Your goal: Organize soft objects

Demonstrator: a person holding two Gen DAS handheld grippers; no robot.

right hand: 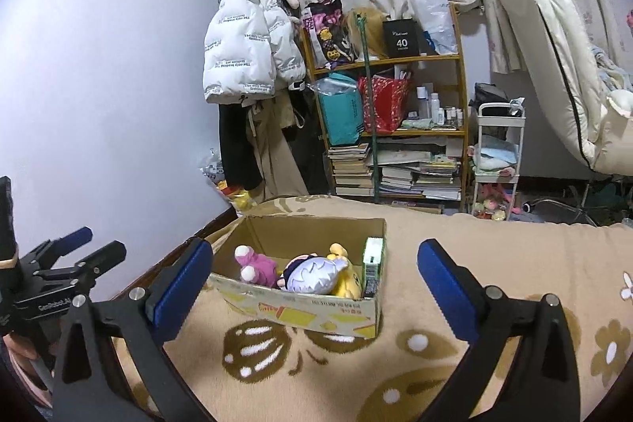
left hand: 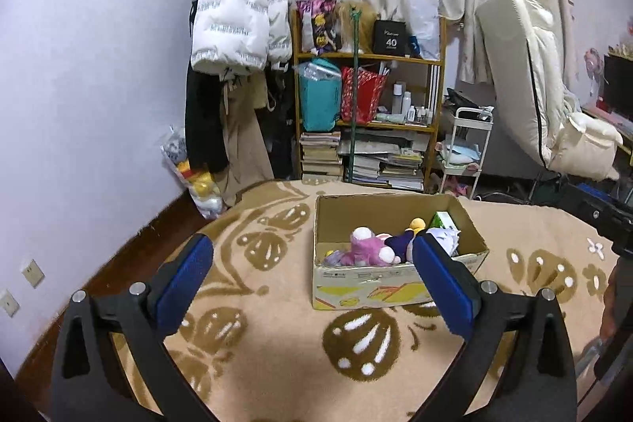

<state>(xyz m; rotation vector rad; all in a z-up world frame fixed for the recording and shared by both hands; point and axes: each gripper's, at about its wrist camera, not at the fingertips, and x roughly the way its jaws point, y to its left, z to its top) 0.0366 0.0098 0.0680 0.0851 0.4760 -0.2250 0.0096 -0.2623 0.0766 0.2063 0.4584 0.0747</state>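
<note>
An open cardboard box (left hand: 399, 289) (right hand: 300, 311) sits on a beige blanket with brown flower prints. Inside lie a pink plush (left hand: 366, 247) (right hand: 257, 265), a dark blue and white plush (left hand: 399, 242) (right hand: 312, 273), a yellow plush (left hand: 417, 223) (right hand: 348, 283) and a green carton (left hand: 443, 220) (right hand: 374, 260). My left gripper (left hand: 314, 271) hangs open above the blanket in front of the box, nothing between its blue pads. My right gripper (right hand: 314, 275) is open too, back from the box and empty. The left gripper also shows at the left edge of the right wrist view (right hand: 75, 256).
Behind the bed stand a wooden shelf (left hand: 368, 58) (right hand: 385, 60) with bags, bottles and stacked books, a white jacket (left hand: 237, 14) on a coat stand, a small white cart (left hand: 469, 145) and a cream recliner (left hand: 542, 86). A bag of plush toys (left hand: 198, 180) leans on the wall.
</note>
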